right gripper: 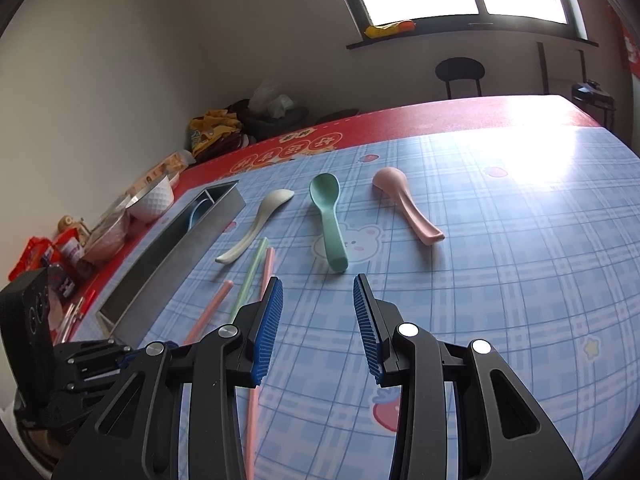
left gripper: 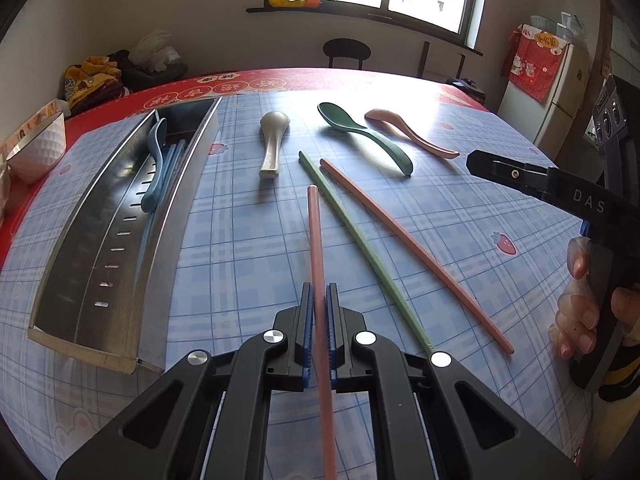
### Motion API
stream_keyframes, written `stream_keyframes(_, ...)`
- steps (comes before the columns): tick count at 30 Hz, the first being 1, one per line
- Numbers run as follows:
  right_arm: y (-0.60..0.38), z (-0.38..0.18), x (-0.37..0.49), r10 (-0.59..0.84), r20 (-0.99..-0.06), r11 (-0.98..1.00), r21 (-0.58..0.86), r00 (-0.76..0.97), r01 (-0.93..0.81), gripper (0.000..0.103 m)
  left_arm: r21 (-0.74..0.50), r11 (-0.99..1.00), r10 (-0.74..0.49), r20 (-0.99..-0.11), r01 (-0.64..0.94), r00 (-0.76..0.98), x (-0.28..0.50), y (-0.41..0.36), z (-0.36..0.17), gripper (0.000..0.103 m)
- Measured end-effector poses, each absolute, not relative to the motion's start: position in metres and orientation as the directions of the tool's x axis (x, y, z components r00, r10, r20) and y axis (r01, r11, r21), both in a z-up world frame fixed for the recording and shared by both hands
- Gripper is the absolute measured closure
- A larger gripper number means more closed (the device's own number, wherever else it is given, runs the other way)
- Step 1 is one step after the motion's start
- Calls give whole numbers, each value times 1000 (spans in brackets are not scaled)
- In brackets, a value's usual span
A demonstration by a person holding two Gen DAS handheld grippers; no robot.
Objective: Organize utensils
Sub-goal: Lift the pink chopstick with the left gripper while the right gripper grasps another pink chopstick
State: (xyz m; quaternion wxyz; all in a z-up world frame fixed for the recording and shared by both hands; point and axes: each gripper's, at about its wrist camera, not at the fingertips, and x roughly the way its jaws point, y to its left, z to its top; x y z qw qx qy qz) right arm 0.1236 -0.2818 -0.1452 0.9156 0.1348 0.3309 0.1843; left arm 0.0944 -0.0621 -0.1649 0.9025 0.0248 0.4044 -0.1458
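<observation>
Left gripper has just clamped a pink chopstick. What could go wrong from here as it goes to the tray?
1. The left gripper grips the pink chopstick partway along, with a long end sticking forward; it may pivot or slip between the pads.
2. That free end points toward the green chopstick and beige spoon; a swing could knock them.
3. The metal tray is narrow and already holds a blue spoon, so the chopstick may catch on its rim.

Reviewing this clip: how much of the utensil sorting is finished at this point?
Done: the blue spoon and blue chopsticks lie in the metal tray. In hand: the left claw is shut on one pink chopstick. Left: the other pink chopstick, the green chopstick, and the white spoon, green spoon and pink spoon are on the table. The right claw is open, holding nothing.
</observation>
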Motion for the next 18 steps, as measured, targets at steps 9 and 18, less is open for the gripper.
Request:
stream_keyframes(9, -280, -146, 124, 441, -557, 890, 371, 704, -264, 66, -117, 973, -224, -699, 201, 679, 90, -45, -156, 97)
stream_keyframes(18, -243, -144, 128, 342, -652, 936, 176, 676, -304, 66, -135, 974, -226, -671, 184, 706, 85, -36, -151, 97)
